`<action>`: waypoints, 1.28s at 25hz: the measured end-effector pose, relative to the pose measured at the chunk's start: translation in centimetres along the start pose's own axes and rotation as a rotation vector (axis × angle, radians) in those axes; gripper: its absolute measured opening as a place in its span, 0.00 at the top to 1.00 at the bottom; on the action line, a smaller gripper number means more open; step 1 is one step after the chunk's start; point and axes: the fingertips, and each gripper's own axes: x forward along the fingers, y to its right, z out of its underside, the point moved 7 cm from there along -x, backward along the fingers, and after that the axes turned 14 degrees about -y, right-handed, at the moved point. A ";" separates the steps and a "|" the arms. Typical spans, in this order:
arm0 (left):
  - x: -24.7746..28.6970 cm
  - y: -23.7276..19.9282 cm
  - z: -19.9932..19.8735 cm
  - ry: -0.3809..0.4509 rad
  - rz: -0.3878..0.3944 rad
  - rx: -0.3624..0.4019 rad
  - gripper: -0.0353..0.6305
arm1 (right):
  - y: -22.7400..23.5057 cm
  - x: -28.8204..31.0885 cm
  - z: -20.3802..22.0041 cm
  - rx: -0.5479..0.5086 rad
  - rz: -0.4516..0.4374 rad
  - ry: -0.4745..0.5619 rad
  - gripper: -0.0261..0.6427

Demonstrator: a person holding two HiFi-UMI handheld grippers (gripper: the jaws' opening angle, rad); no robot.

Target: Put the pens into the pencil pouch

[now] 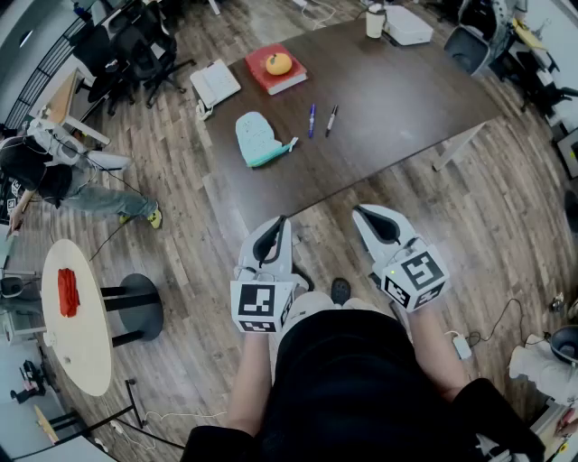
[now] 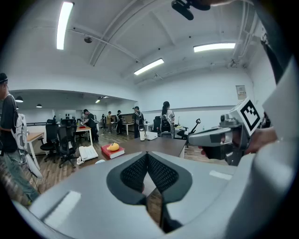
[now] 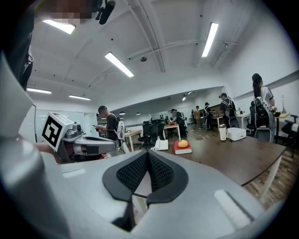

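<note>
A teal pencil pouch [image 1: 260, 138] lies on the dark brown table [image 1: 397, 90] near its left side. To the pouch's right lie a blue pen [image 1: 312, 119] and a black pen [image 1: 331, 120], side by side and apart from it. My left gripper [image 1: 281, 220] and right gripper [image 1: 358, 210] hover close to my body, short of the table's near edge and well back from the pens. Both are shut with nothing between the pads, as shown by the left gripper [image 2: 147, 155] and the right gripper [image 3: 147, 155] in their own views.
A red book [image 1: 275, 72] with a yellow object on it, a white notebook [image 1: 215, 83], a cup [image 1: 376, 20] and a white box [image 1: 408, 25] sit farther along the table. Office chairs [image 1: 135, 45] and a person [image 1: 50, 176] are at left, with a small round table [image 1: 77, 334] on the wooden floor.
</note>
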 end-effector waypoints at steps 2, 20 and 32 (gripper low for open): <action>-0.3 0.3 -0.3 0.003 -0.002 0.003 0.95 | -0.2 -0.3 0.1 -0.006 -0.001 -0.002 0.95; -0.5 0.1 0.8 -0.026 -0.015 -0.010 0.95 | -0.8 0.7 0.2 -0.004 0.014 0.003 0.95; 1.4 -2.6 1.0 -0.040 0.006 -0.021 0.95 | -0.7 3.8 -0.4 -0.017 0.022 -0.060 0.94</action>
